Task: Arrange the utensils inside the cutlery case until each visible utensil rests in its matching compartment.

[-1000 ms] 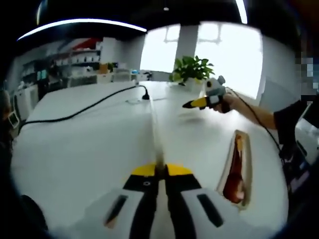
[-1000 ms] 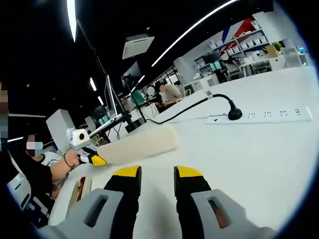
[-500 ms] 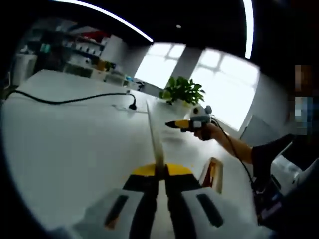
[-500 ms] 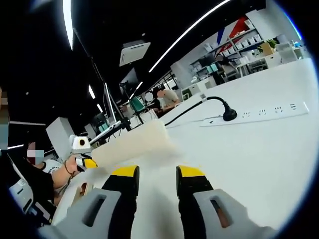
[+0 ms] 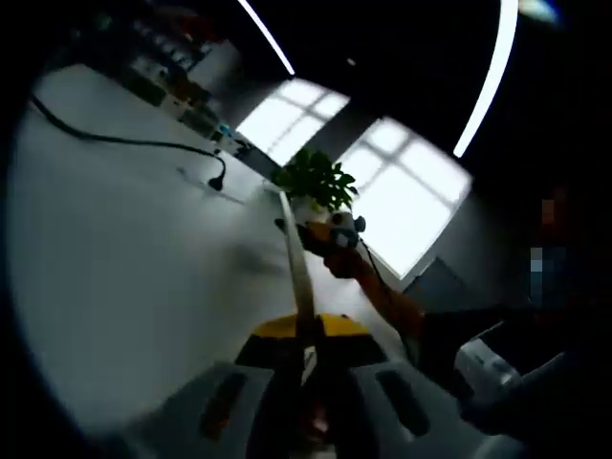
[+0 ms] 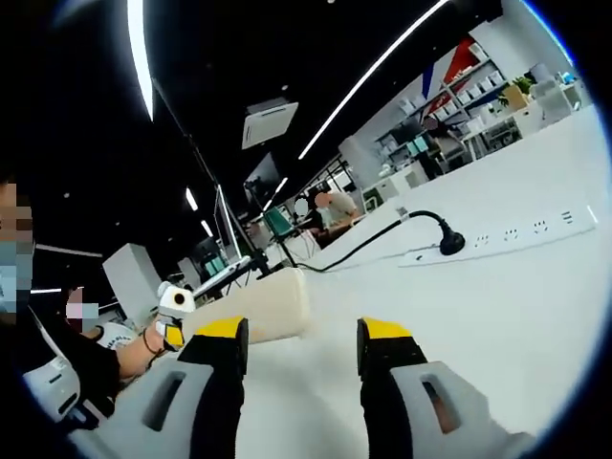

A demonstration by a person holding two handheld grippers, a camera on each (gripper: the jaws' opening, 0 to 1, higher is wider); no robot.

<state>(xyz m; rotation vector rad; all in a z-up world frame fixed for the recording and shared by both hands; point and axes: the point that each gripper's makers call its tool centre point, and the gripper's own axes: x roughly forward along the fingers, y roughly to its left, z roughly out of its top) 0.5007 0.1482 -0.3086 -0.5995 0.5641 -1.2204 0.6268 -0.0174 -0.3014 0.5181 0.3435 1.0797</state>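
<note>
Broad white table (image 6: 535, 316) under office lights.
Flat white power strip (image 6: 497, 239) with black plug and cable; potted green plant (image 5: 314, 180) at far edge.

Cream case lid (image 6: 256, 308), white table (image 6: 497, 287), black cable (image 6: 378, 235), yellow-tipped black claw (image 6: 302, 337).

You've got nothing readable in either view: no text, labels, brand marks or numbers resolve anywhere. In the right gripper view the power strip (image 6: 497, 241) on the white table (image 6: 535, 316) carries no legible marking, and the shelving (image 6: 497, 91) at the back, with red and blue shapes above it, is too small and blurred to read. In the left gripper view the shelves (image 5: 158, 67) along the far wall are equally blurred; nothing on them can be made out.
</note>
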